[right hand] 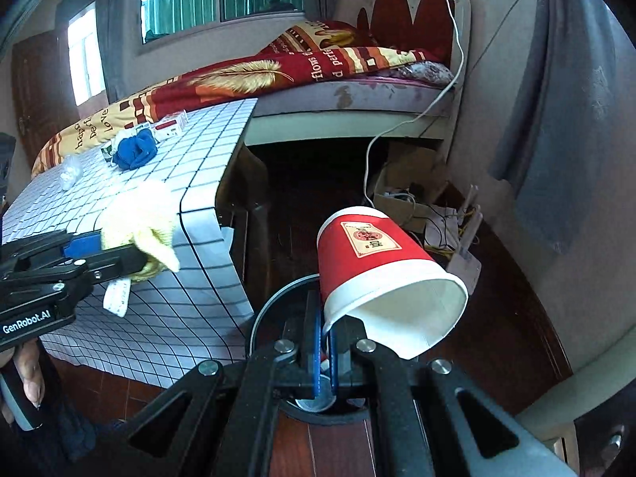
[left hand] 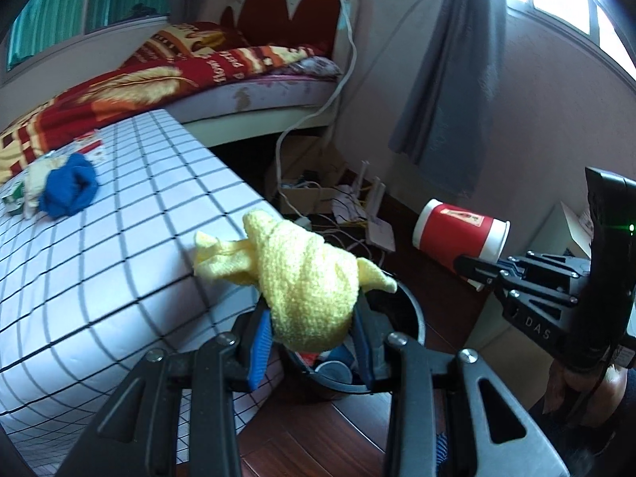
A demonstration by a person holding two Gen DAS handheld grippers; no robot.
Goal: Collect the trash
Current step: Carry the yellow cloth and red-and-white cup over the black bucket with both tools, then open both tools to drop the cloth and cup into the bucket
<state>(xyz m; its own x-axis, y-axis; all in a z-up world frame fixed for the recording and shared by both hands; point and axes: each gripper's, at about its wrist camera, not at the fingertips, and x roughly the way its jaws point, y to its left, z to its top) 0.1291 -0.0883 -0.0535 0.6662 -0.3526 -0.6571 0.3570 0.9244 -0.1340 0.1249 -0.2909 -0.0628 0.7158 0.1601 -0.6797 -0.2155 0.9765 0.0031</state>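
Observation:
My left gripper (left hand: 312, 318) is shut on a crumpled yellow cloth (left hand: 302, 278), held above the black round bin (left hand: 413, 318) on the floor. In the right wrist view the same yellow cloth (right hand: 139, 230) shows at the left, clamped in the left gripper (right hand: 119, 258). My right gripper (right hand: 326, 326) is shut on the rim of a red paper cup (right hand: 377, 262), tilted with its mouth down to the right, over the bin (right hand: 278, 298). From the left wrist the cup (left hand: 457, 234) hangs at the right, pinched by the right gripper (left hand: 473, 268).
A table with a white checked cloth (left hand: 119, 258) holds a blue rag (left hand: 69, 190), small packets (right hand: 171, 127) and crumpled plastic (right hand: 69, 173). Behind it is a bed (left hand: 238, 79). Cables and a cardboard box (right hand: 409, 194) clutter the floor by the wall, below a grey curtain (left hand: 449, 79).

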